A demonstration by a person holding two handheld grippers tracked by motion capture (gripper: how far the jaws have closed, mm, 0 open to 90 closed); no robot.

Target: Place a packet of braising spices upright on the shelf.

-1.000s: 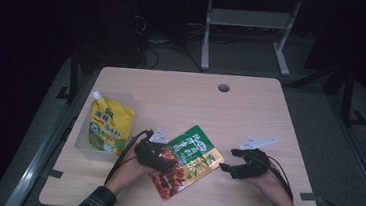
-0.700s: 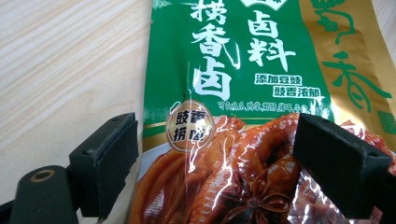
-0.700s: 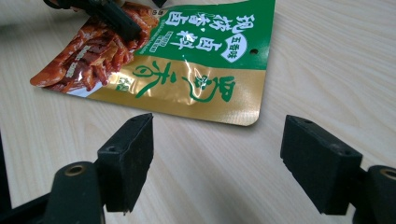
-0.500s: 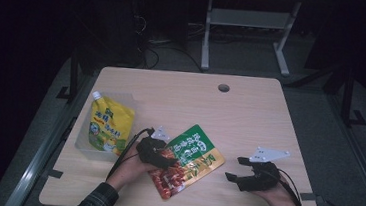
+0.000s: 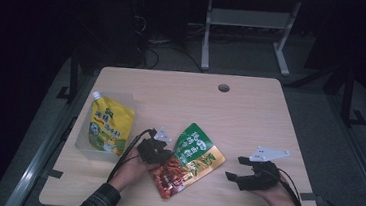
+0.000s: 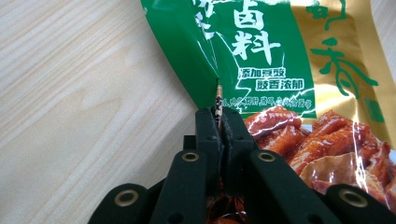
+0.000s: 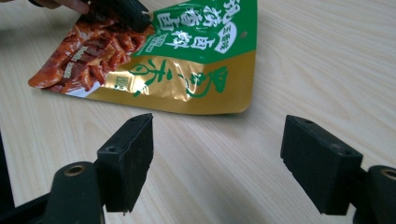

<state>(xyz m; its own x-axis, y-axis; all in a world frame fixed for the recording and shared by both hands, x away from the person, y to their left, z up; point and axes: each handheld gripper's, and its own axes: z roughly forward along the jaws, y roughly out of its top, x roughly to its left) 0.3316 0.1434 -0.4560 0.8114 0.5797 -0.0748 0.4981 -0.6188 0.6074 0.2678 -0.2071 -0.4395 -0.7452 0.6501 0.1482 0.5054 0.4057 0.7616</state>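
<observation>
A snack pouch [image 5: 191,156], green and gold at the top and red at the bottom, lies flat on the wooden table [image 5: 250,114] near its front edge. My left gripper [image 5: 165,156] is shut on the pouch's left edge. The left gripper view shows its jaws [image 6: 219,116] pressed together with the thin edge of the pouch [image 6: 280,60] pinched between them. My right gripper [image 5: 235,168] rests to the right of the pouch, apart from it, jaws wide open. In the right gripper view it [image 7: 219,135] holds nothing, with the pouch [image 7: 187,60] beyond it.
A yellow spouted pouch [image 5: 109,124] lies in a clear shallow tray [image 5: 83,142] at the table's left edge. A round cable hole [image 5: 223,88] sits near the far edge. Metal frames and cables stand on the dark floor behind the table.
My right gripper has drawn back from the pouch's right edge, moving right and toward the front of the table. The left gripper stays shut on the pouch.
</observation>
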